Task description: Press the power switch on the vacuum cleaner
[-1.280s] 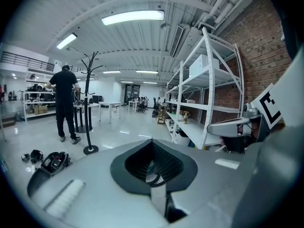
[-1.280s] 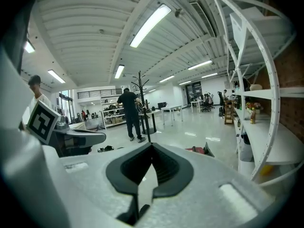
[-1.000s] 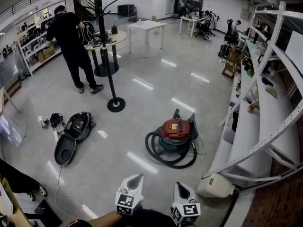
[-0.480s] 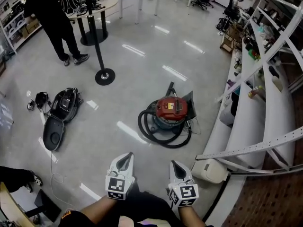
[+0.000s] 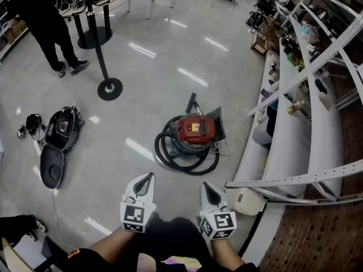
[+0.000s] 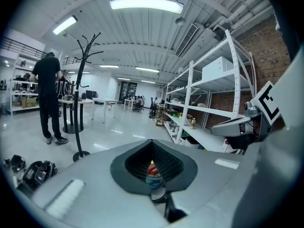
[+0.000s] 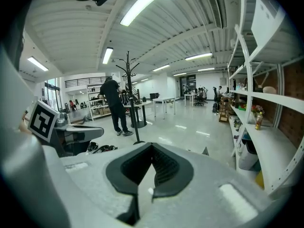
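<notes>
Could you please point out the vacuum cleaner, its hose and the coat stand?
vacuum cleaner (image 5: 194, 130), head view, red top.
hose (image 5: 163, 153), head view, coil's left side.
coat stand (image 5: 109, 88), head view, round base.

Head view looks steeply down from high above. Both gripper views look forward from low down and share the coat stand (image 5: 109, 88) (image 6: 80, 113) (image 7: 134, 108) in the left of the frame; the left also shares the distant vacuum cleaner (image 5: 195, 130) (image 6: 152, 169).

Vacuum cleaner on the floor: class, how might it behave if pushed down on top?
The vacuum cleaner looks squat and broad, so it probably won't tip. Its coiled hose looks flexible, likely dragging if the body shifts.
</notes>
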`<state>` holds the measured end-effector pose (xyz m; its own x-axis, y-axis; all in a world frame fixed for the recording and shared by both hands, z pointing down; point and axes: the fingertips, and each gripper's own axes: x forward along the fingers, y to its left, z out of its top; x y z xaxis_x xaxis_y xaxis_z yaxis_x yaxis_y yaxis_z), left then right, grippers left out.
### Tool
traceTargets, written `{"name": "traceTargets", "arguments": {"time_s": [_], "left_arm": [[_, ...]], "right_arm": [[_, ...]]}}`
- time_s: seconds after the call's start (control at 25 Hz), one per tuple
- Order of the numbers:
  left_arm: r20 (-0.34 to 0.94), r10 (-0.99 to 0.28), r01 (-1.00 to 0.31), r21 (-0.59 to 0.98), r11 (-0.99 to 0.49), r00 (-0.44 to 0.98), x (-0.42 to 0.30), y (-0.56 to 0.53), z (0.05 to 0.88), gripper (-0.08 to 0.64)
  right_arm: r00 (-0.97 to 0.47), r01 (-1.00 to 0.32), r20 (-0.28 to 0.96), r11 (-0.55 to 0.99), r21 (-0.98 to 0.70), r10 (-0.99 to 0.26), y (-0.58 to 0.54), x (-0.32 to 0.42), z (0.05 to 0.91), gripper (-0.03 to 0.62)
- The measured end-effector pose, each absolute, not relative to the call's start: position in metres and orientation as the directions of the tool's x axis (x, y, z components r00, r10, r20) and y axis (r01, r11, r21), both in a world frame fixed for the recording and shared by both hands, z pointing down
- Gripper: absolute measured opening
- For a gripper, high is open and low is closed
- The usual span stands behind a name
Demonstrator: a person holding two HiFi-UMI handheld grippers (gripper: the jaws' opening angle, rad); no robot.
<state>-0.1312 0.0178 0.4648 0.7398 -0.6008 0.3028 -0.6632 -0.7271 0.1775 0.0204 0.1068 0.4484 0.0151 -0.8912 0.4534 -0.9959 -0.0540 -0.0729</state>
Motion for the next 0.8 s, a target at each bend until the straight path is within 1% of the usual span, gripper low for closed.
{"name": "traceTargets", "arguments": {"time_s": [0.32,0.52,0.8], "left_arm": [[0.305,-0.599,-0.665,0.199,-0.72,0.74,-0.118,-0.013,0.47,0.017],[0.324,-0.634,-0.705,0.194,-0.682,0.702,-0.108,-0.032,0.478,0.017],[0.334,-0.703,-0.774,0.174,-0.609,0.628,-0.077,-0.059,0.477,0.017]], "right_arm": [[0.03,-0.996,0.448,-0.062,-0.057,-0.894,0.072,0.037,0.443,-0.008],[-0.023,-0.997,0.453,-0.011,-0.072,-0.891,0.045,0.05,0.451,-0.008],[-0.129,-0.992,0.452,0.108,-0.072,-0.883,-0.001,0.08,0.455,-0.008]]}}
